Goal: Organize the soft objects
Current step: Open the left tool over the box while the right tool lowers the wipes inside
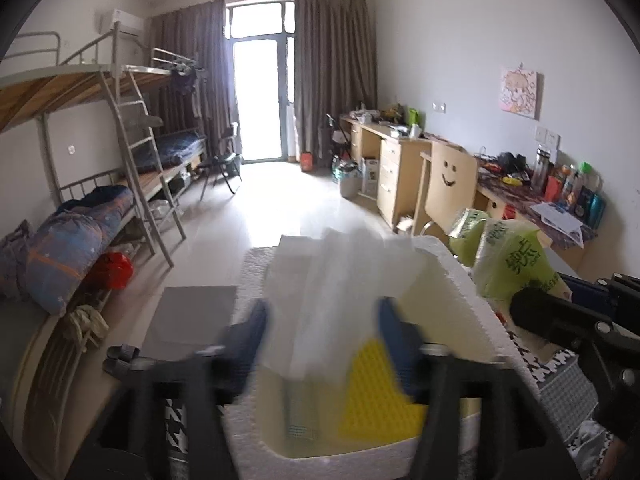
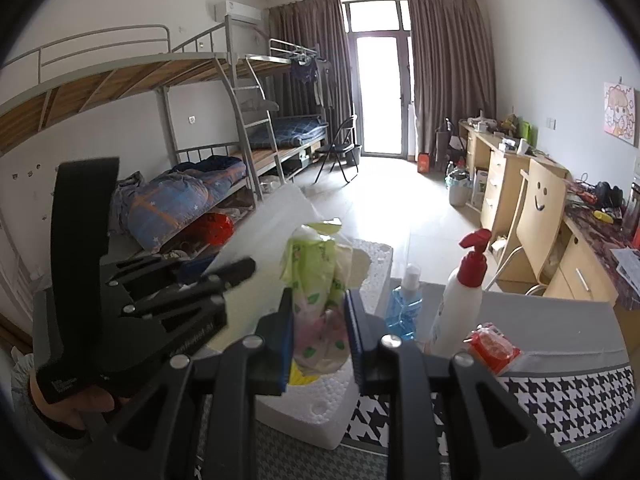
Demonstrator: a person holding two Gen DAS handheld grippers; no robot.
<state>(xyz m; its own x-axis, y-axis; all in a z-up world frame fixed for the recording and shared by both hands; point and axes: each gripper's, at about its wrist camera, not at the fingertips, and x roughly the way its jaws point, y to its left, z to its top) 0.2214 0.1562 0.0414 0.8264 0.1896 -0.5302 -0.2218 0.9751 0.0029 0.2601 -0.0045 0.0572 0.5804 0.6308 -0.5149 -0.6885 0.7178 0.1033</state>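
A white foam box (image 1: 460,280) stands on the table in front of me, with a yellow dimpled sponge (image 1: 380,400) lying inside it. My left gripper (image 1: 323,332) hangs over the box with its jaws wide apart. A blurred white soft sheet (image 1: 332,280) lies between its blue pads and drapes into the box, and the pads do not press on it. In the right wrist view my right gripper (image 2: 320,320) is shut on a green flowered tissue pack (image 2: 316,280), held over the box's right rim (image 2: 320,408). The same green pack (image 1: 512,256) shows at the right of the left wrist view.
A blue spray bottle (image 2: 404,312), a white pump bottle with a red top (image 2: 460,296) and a red packet (image 2: 492,348) stand right of the box. A houndstooth cloth (image 2: 560,400) covers the table's front. Bunk beds (image 2: 180,200) line the left wall, desks and a chair (image 2: 536,208) the right.
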